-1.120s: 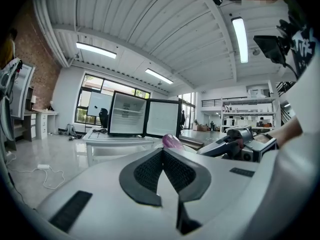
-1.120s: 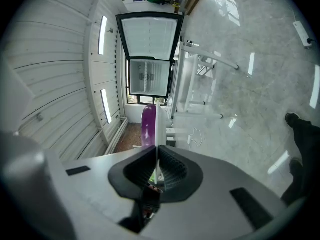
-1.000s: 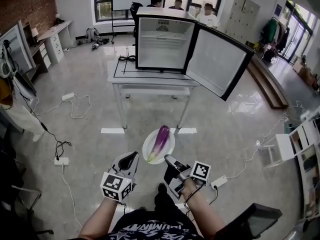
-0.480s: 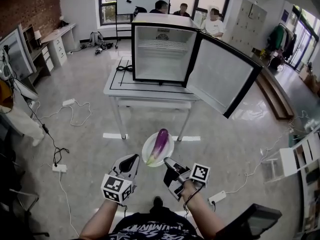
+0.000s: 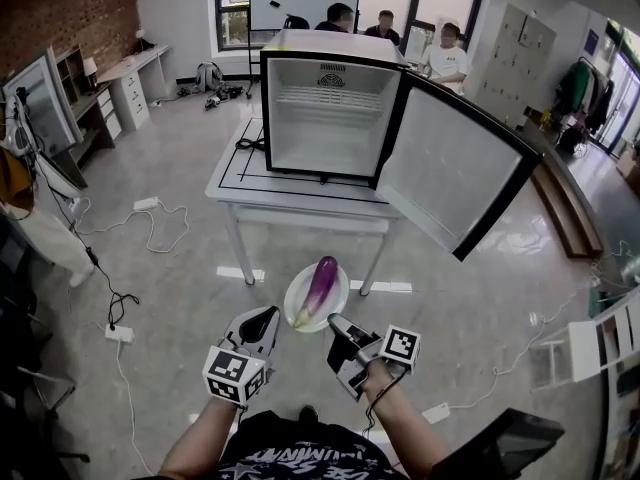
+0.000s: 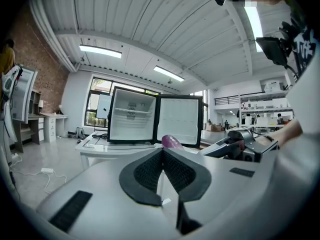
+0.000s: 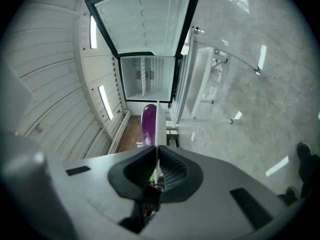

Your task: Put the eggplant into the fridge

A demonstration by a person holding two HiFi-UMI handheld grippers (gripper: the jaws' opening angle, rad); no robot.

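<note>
**Eggplant (image 5: 320, 286) is carried closer to the fridge (image 5: 325, 118)**

The plate (image 5: 291, 300) is clamped at its rim by the left gripper (image 5: 263, 319). The eggplant is carried on it, and the other side is clamped by the right gripper (image 5: 336, 323). The open fridge is seen closer than a second ago; the approach is judged not finished.

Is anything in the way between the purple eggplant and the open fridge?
Nothing I can see. The eggplant lies on a plate, with only floor between it and the fridge on the table. The door is swung wide; inside is just a shelf.
</note>
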